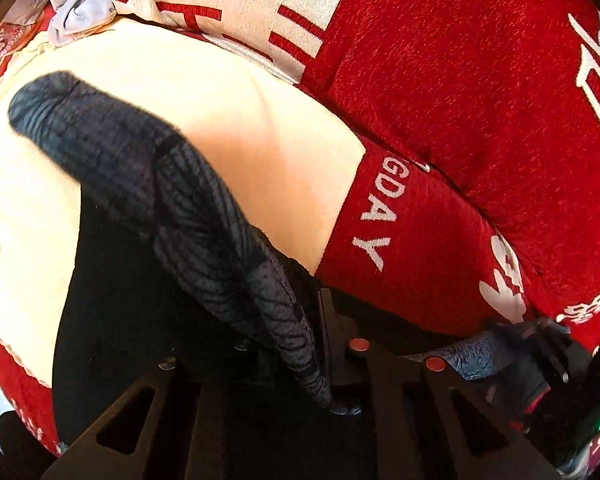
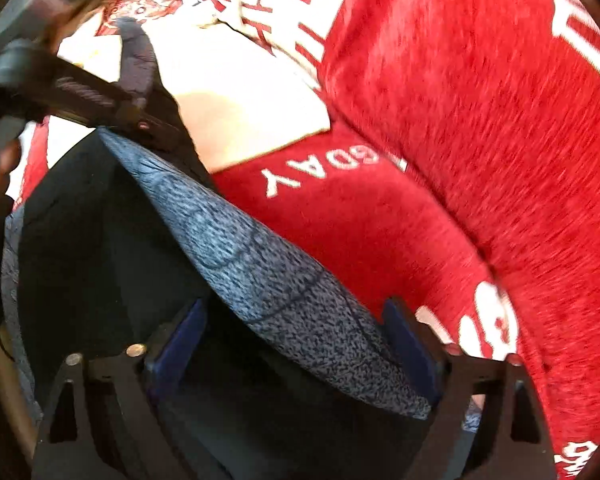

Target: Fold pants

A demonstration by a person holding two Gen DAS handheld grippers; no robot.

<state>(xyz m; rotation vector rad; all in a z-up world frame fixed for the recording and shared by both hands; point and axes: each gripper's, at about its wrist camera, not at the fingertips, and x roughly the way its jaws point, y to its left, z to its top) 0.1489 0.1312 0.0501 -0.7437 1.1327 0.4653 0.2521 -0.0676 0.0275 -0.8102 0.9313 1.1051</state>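
The pants (image 1: 204,216), grey-blue patterned cloth with a black inner side, lie on a red and cream bedspread (image 1: 480,92) (white lettering runs across it). The left tongs (image 1: 332,360) are pressed together on a gathered ridge of the pants' edge, which runs up and away from them. The right tongs (image 2: 296,344) stand apart, with a flap of the same patterned cloth lying between their blue pads (image 2: 410,344); whether it touches them cannot be told.
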